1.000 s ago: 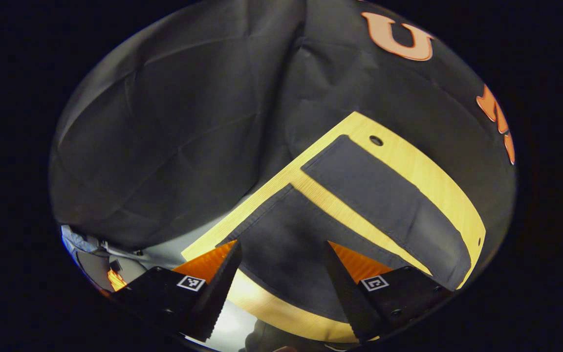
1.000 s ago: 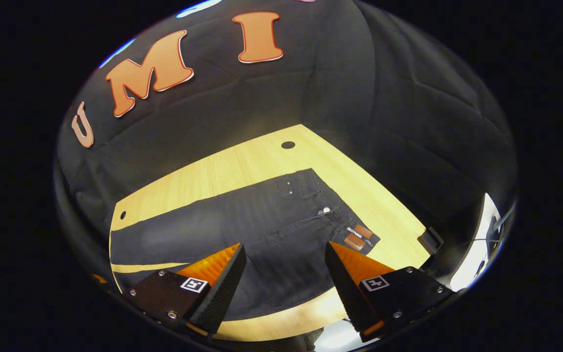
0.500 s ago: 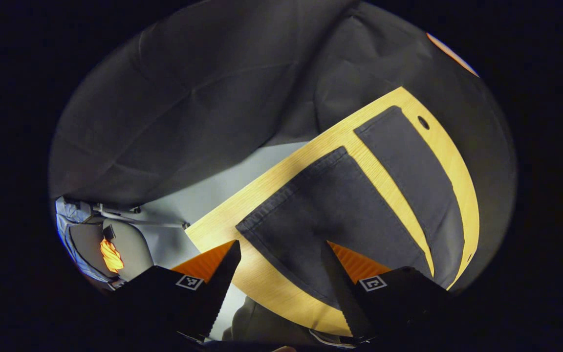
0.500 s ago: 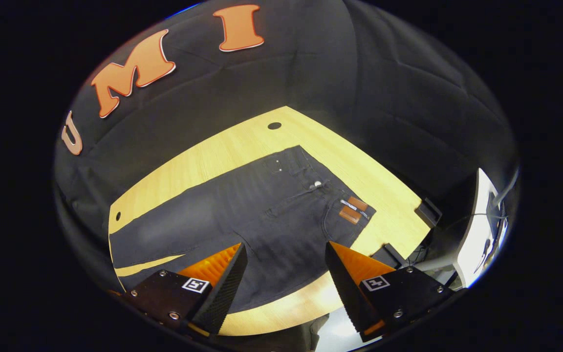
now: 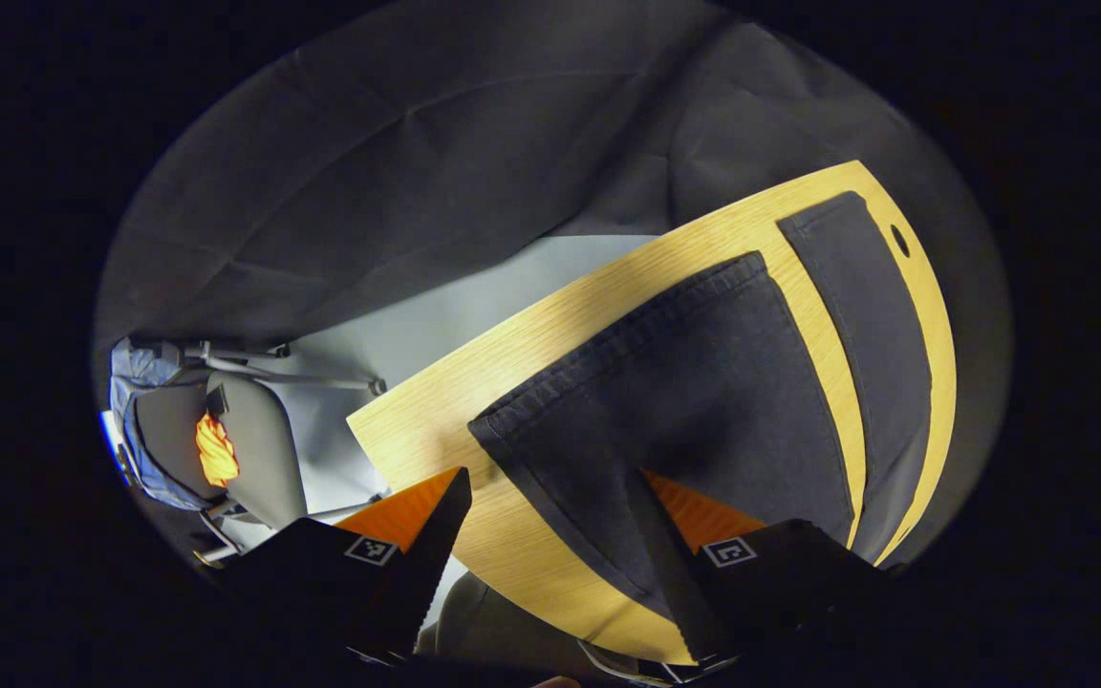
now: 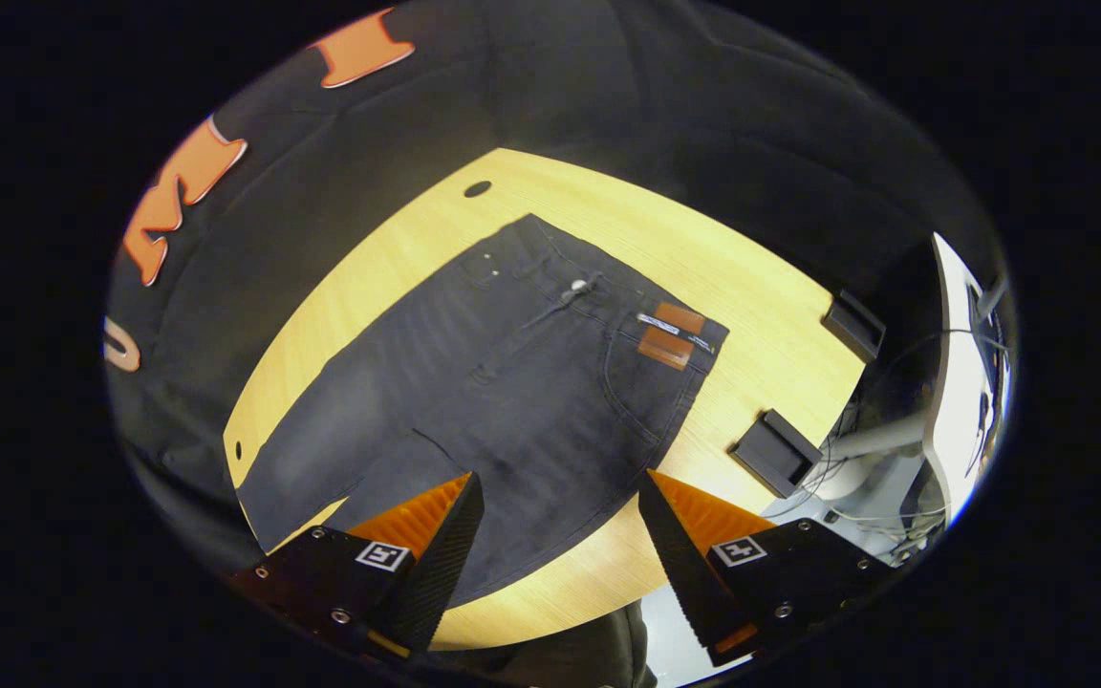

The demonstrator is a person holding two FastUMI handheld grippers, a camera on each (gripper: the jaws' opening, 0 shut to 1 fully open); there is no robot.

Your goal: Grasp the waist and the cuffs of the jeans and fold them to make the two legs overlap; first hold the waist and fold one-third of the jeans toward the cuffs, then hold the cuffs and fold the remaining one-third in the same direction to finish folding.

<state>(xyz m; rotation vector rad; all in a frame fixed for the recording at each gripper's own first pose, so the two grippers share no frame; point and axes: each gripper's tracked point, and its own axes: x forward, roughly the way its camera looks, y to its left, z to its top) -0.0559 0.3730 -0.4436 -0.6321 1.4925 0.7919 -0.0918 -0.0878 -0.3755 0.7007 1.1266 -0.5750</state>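
Now, the scene by parts:
Jeans: dark jeans [image 6: 522,382] lie flat and unfolded on the wooden table [image 6: 761,306], both legs spread apart with a strip of bare wood between them.
Waist: the waistband [image 6: 627,287] lies toward the right end of the table in the right gripper view, button and brown tags [image 6: 665,334] facing up.
Cuffs: the nearer leg's cuff [image 5: 608,363] and the farther leg's cuff [image 5: 823,208] lie near the table's end in the left gripper view.
Left gripper: left gripper [image 5: 550,535] hovers above the near cuff, jaws spread wide, grasping nothing.
Right gripper: right gripper [image 6: 560,535] hangs over the seat of the jeans, jaws released (nothing between them).
Table extras: two small black blocks [image 6: 775,451] sit beside the waist; a round hole [image 6: 477,188] shows near the far edge.
Beyond: a chair [image 5: 226,449] stands on the pale floor [image 5: 436,315].
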